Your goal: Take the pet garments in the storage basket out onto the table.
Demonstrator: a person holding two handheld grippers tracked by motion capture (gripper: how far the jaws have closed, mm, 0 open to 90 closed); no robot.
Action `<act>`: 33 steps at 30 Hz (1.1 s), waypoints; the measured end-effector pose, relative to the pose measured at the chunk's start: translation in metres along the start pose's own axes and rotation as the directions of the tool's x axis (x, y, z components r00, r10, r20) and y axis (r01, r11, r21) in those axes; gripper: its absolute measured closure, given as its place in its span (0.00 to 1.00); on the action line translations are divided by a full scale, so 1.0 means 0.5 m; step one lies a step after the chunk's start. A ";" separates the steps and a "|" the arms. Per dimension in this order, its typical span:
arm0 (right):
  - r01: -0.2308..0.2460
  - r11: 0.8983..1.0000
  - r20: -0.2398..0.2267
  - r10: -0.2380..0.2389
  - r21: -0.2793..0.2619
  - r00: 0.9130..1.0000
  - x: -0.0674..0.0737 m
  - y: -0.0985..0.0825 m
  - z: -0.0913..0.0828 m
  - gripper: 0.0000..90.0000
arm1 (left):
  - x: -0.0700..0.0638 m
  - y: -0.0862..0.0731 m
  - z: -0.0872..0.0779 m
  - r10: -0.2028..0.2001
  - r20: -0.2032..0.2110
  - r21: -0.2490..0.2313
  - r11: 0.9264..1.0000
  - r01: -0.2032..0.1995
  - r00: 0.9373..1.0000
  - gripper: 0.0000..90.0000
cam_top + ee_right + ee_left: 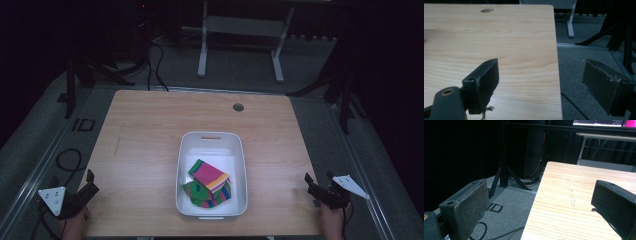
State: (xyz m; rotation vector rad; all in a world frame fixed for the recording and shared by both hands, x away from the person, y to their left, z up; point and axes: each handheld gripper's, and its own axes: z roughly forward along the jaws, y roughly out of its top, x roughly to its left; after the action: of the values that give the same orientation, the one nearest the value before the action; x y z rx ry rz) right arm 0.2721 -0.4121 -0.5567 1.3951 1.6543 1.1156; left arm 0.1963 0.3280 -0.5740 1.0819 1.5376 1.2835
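Socks [209, 184] piled in the white bin [186, 150] look soft and light, best pinched at a folded edge, while the left gripper [89, 185] and right gripper [316, 184] are held spread and empty at the near table corners.

**Wood, plastic, cloth and worn padding**

The counter [150, 130] has a pale wood-grain top with a smooth, matt finish and one faint scuff line along the grain. The tub [186, 165] looks like white plastic, smooth with a slight sheen. The folded cloths [210, 184] inside it are soft striped fabric, matt. The left gripper [541, 202] and right gripper [539, 82] carry black jaws faced with dull, rough, fraying pads. The floor [584, 62] is coarse grey carpet.
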 end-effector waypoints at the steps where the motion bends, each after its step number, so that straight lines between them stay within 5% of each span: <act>1: 0.003 1.000 -0.003 -0.003 0.008 1.000 -0.001 0.000 0.002 0.15 | 0.000 0.000 0.000 0.000 0.000 0.000 1.000 0.000 1.000 0.02; 14: 0.031 0.997 0.011 -0.032 0.068 0.999 0.006 0.004 0.011 0.15 | 0.001 0.000 0.001 -0.003 0.005 0.004 1.000 0.003 1.000 0.02; 20: 0.040 0.987 -0.069 -0.030 0.153 0.997 0.002 0.007 0.021 0.15 | 0.001 0.000 0.001 -0.004 0.004 0.004 1.000 0.004 1.000 0.02; 25: 0.093 0.969 -0.213 -0.044 0.227 0.976 -0.002 0.009 0.029 0.15 | 0.000 0.000 0.001 -0.001 0.005 0.002 1.000 0.001 1.000 0.02; 31: 0.142 0.958 -0.282 -0.068 0.250 0.957 -0.001 0.009 0.030 0.15 | 0.001 0.001 0.001 -0.003 0.002 0.008 1.000 0.003 1.000 0.02; 32: 0.173 0.943 -0.331 -0.073 0.284 0.941 -0.001 0.010 0.033 0.15 | 0.001 0.000 0.001 -0.005 0.002 0.005 1.000 0.005 1.000 0.02; 33: 0.176 0.942 -0.330 -0.075 0.287 0.941 0.000 0.011 0.032 0.15 | 0.001 0.000 0.000 -0.003 0.002 0.003 1.000 0.003 1.000 0.02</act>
State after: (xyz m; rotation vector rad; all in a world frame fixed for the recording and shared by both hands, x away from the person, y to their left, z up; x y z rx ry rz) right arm 0.2889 -0.4091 -0.5580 1.3243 2.2002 1.0762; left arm 0.1964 0.3284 -0.5739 1.0823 1.5399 1.2775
